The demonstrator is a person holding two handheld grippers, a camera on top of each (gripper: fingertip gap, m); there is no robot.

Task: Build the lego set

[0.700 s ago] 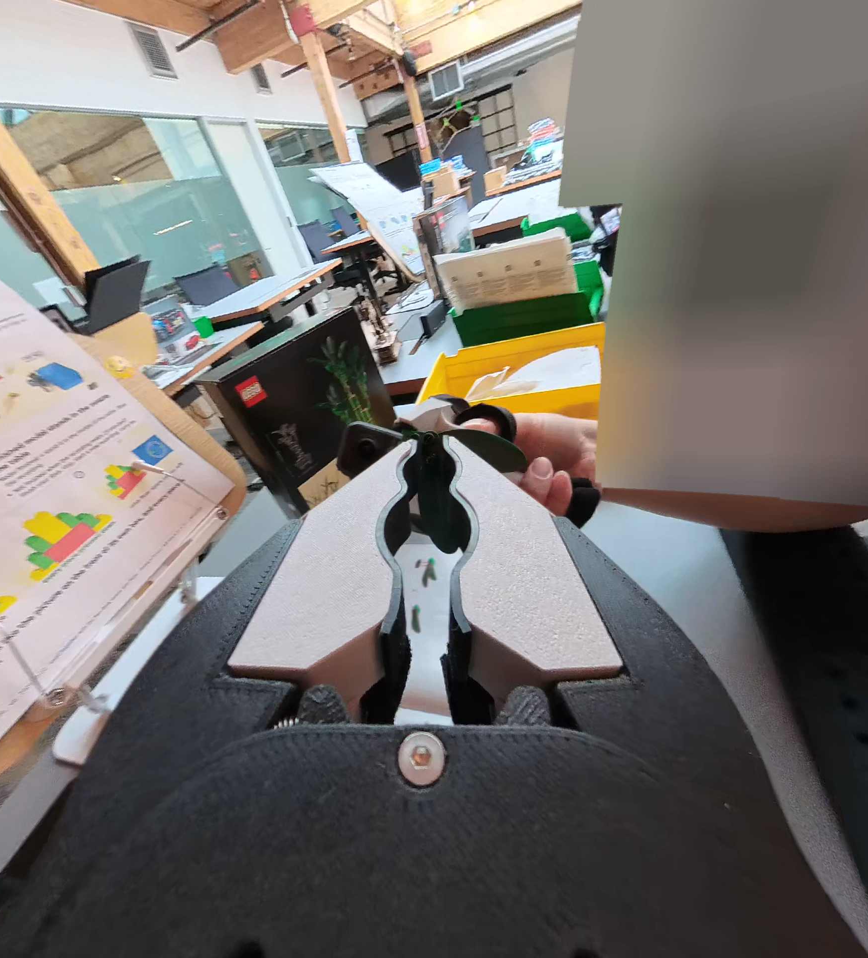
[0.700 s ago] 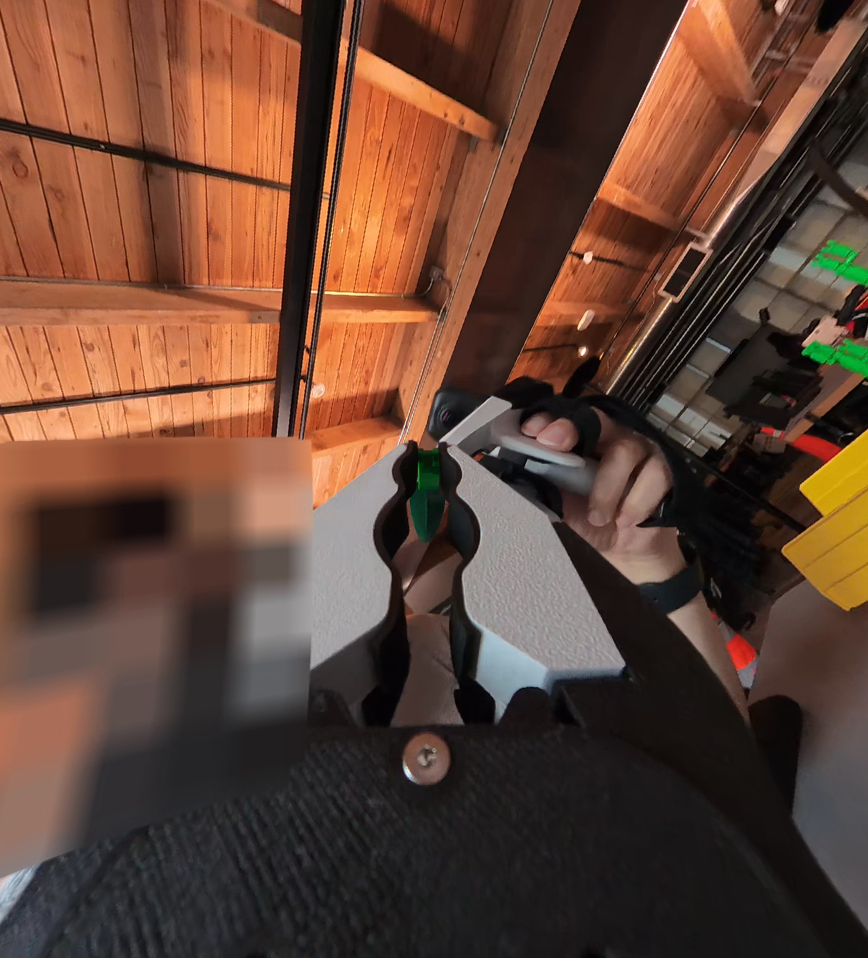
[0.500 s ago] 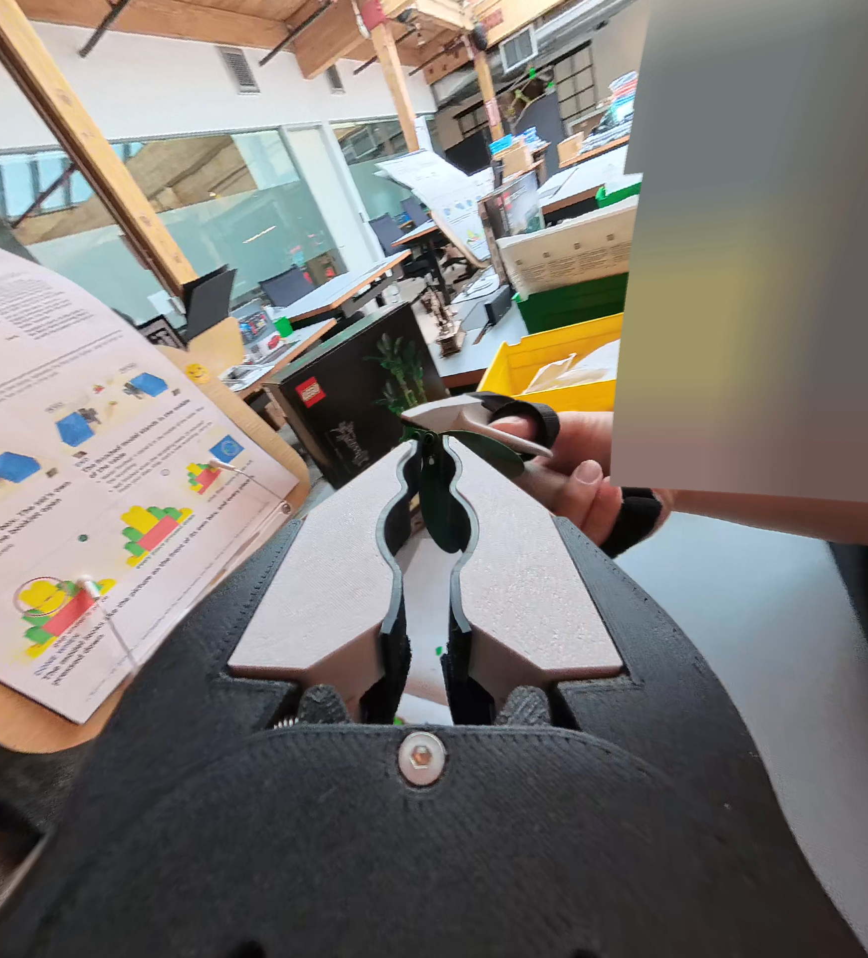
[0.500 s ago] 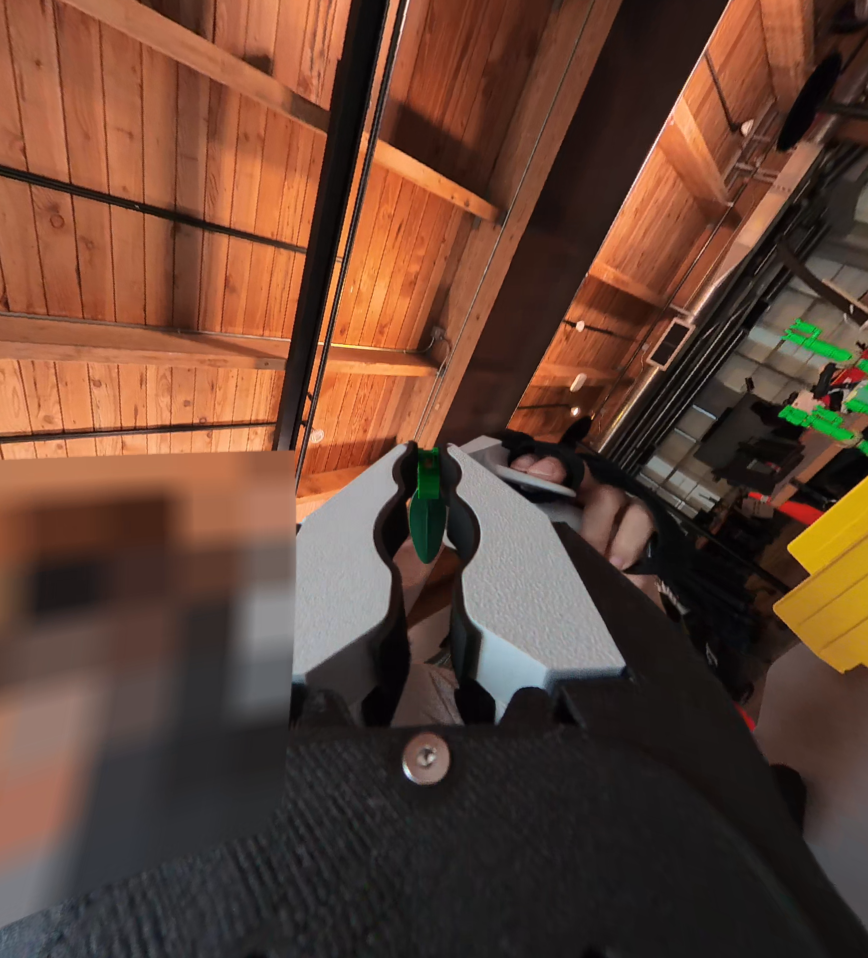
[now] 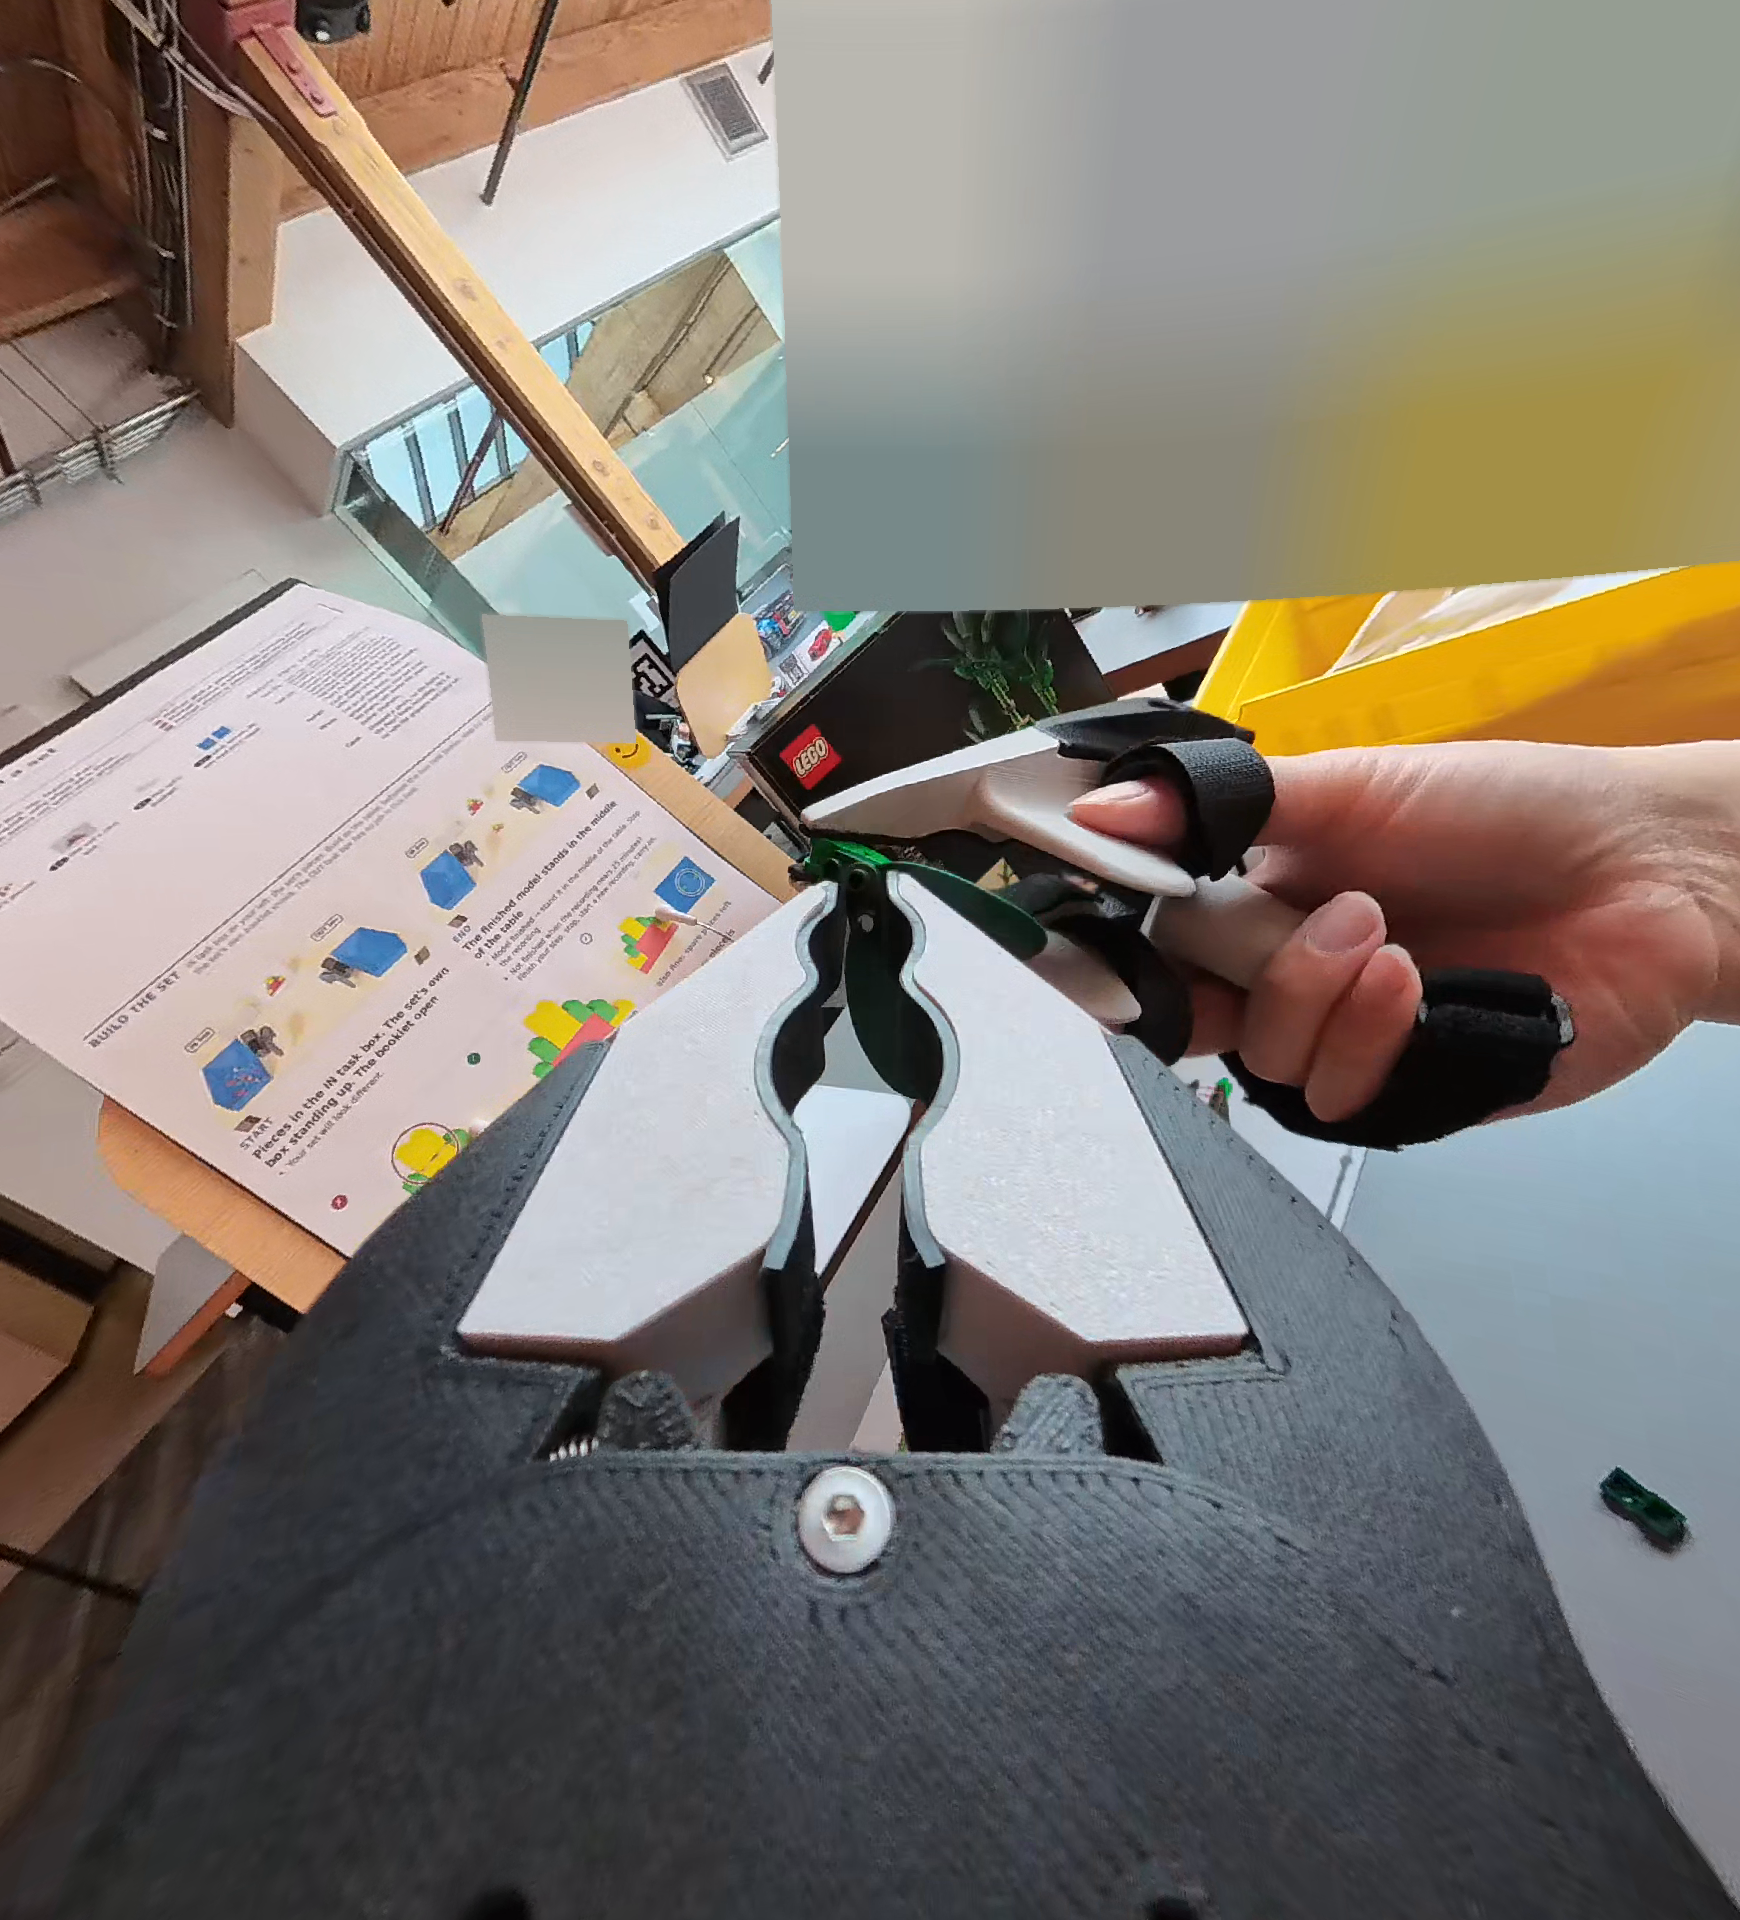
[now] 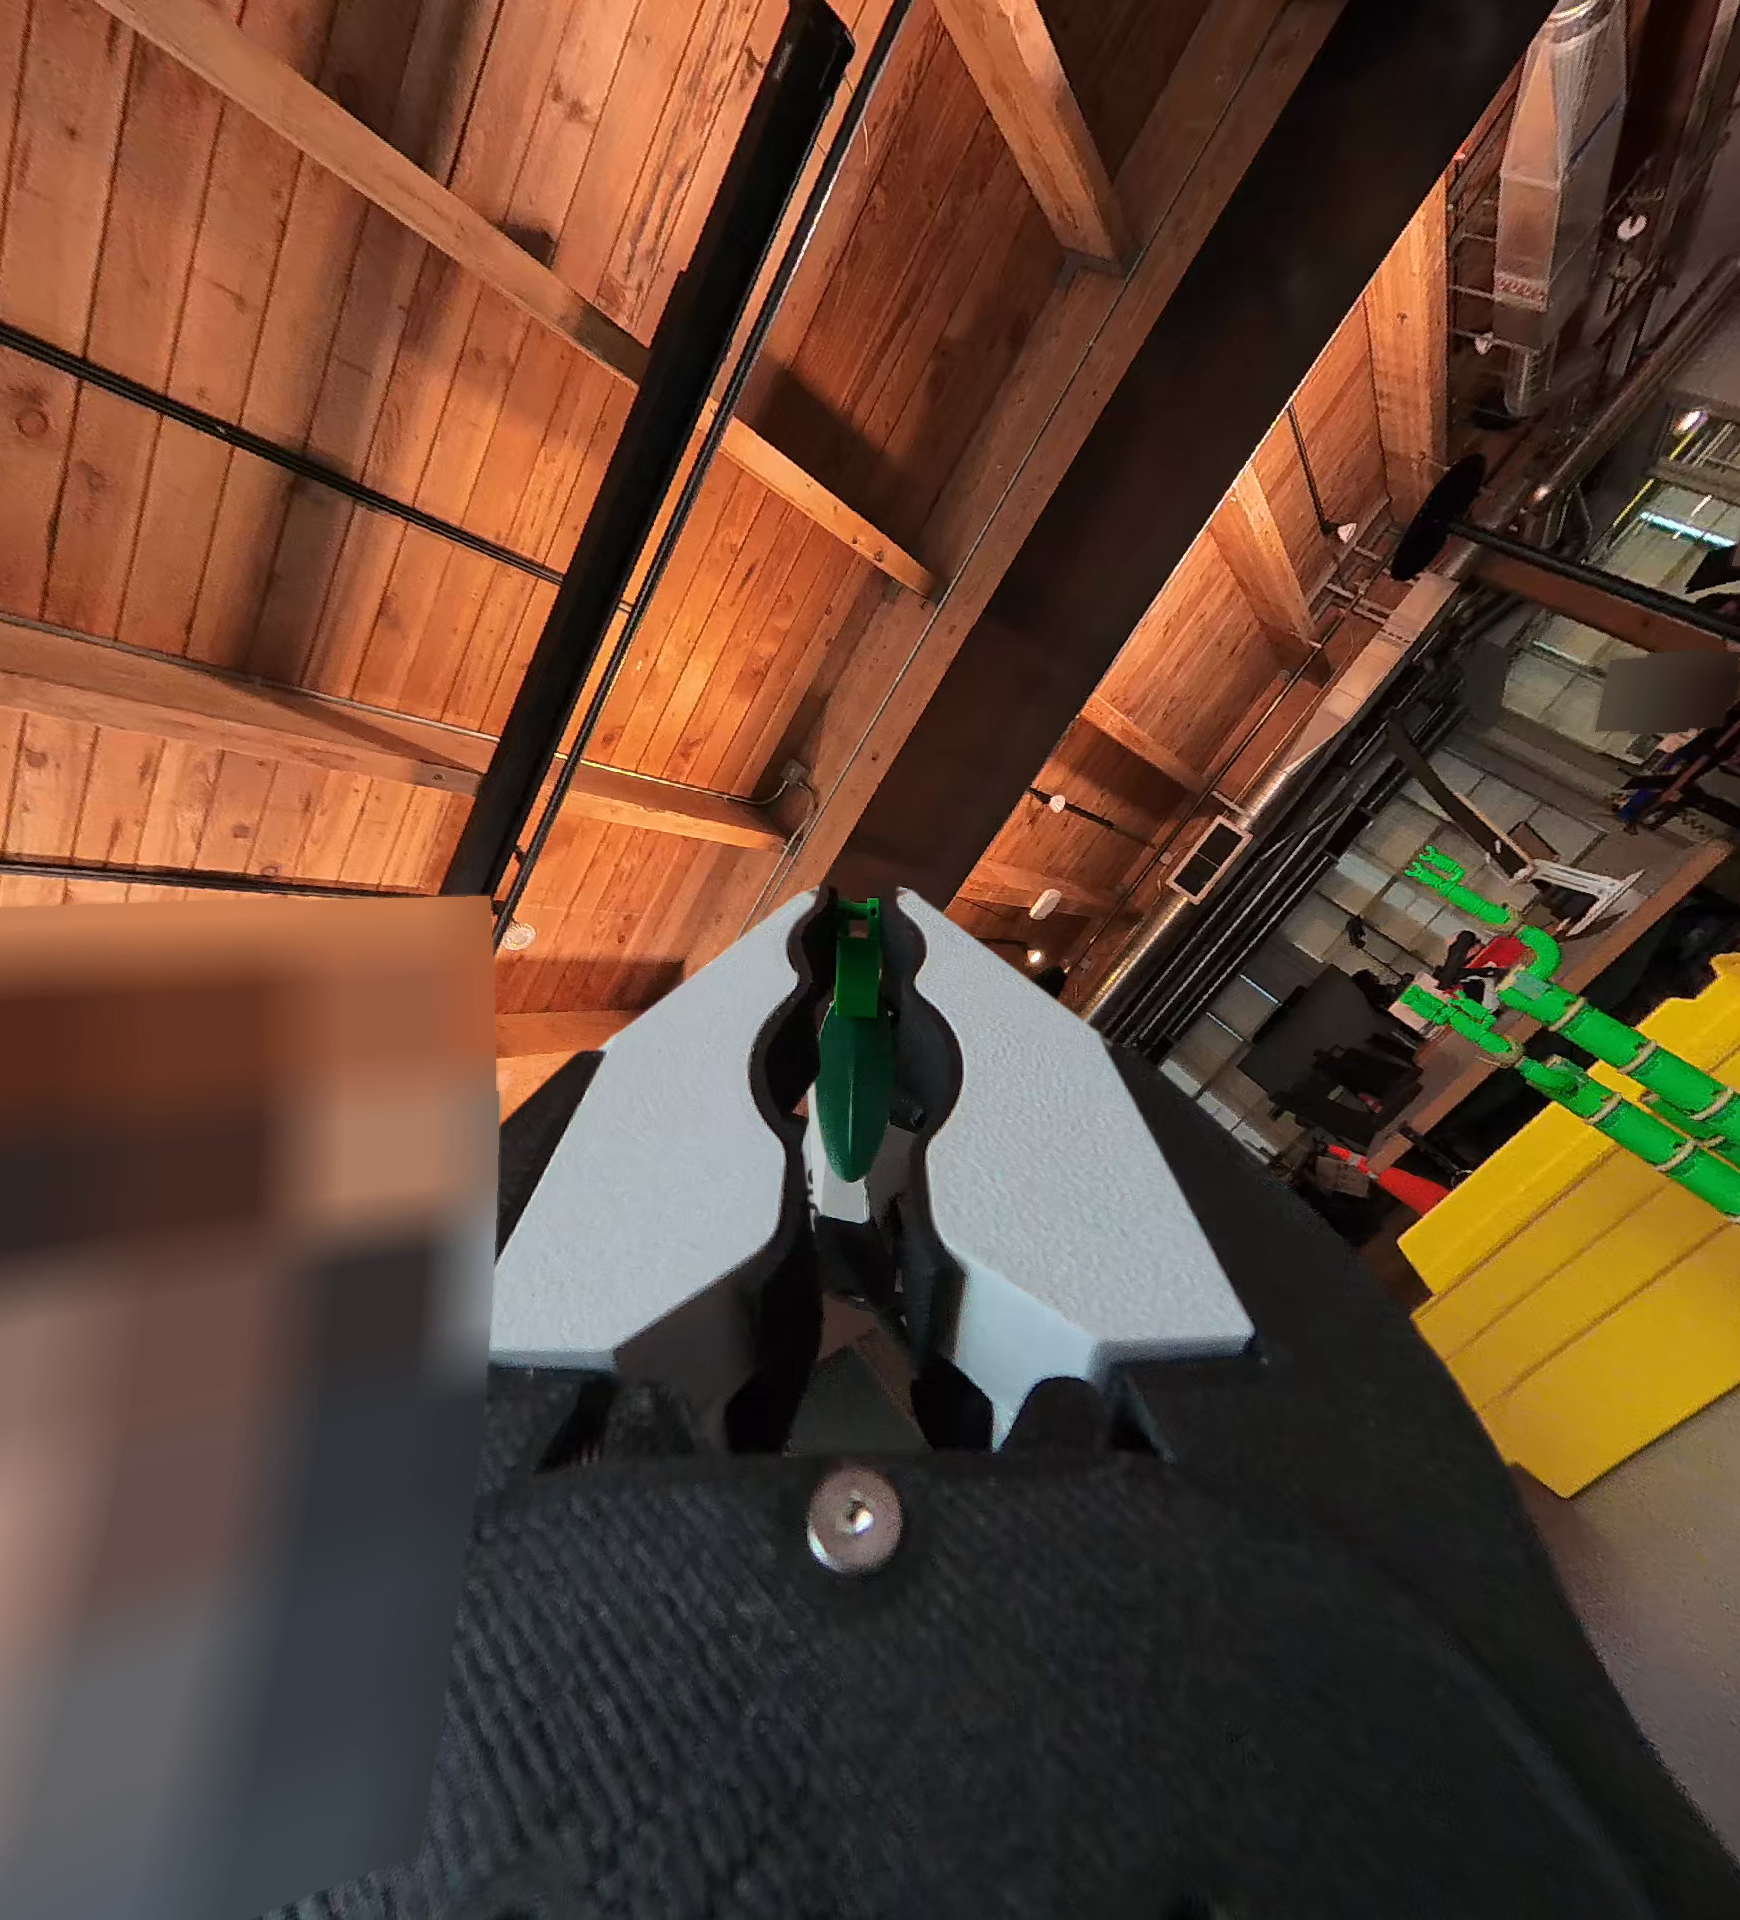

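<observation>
My left gripper [image 5: 861, 883] is shut on a dark green leaf piece [image 5: 876, 997] that hangs between its fingers. My right gripper [image 5: 816, 831], held by a hand, comes in from the right, and its tip meets the left gripper's tip. A small bright green connector [image 5: 838, 856] sits where the tips meet, and a second dark green leaf [image 5: 980, 909] fans out to its right. In the right wrist view my right gripper [image 6: 861, 904] points up at the ceiling. It is shut on the bright green connector [image 6: 858, 966], with a dark green leaf [image 6: 850, 1101] below it.
A built green bamboo stalk model [image 6: 1655, 1101] stands before a yellow bin [image 6: 1572, 1247]. An instruction sheet on a wooden board [image 5: 326, 883] stands left. A black set box [image 5: 907, 707] and a yellow bin [image 5: 1520, 665] stand behind. A loose dark green piece [image 5: 1642, 1509] lies on the grey table. Both grippers' tips are close together, under 4 cm apart. Left tips and right tips are each some 35 cm from the built green bamboo stalk model [image 6: 1655, 1101].
Both views have tilted and swung. The hand with the left gripper has dropped out of the right wrist view. Both grippers stay shut on the green pieces, tips together.
</observation>
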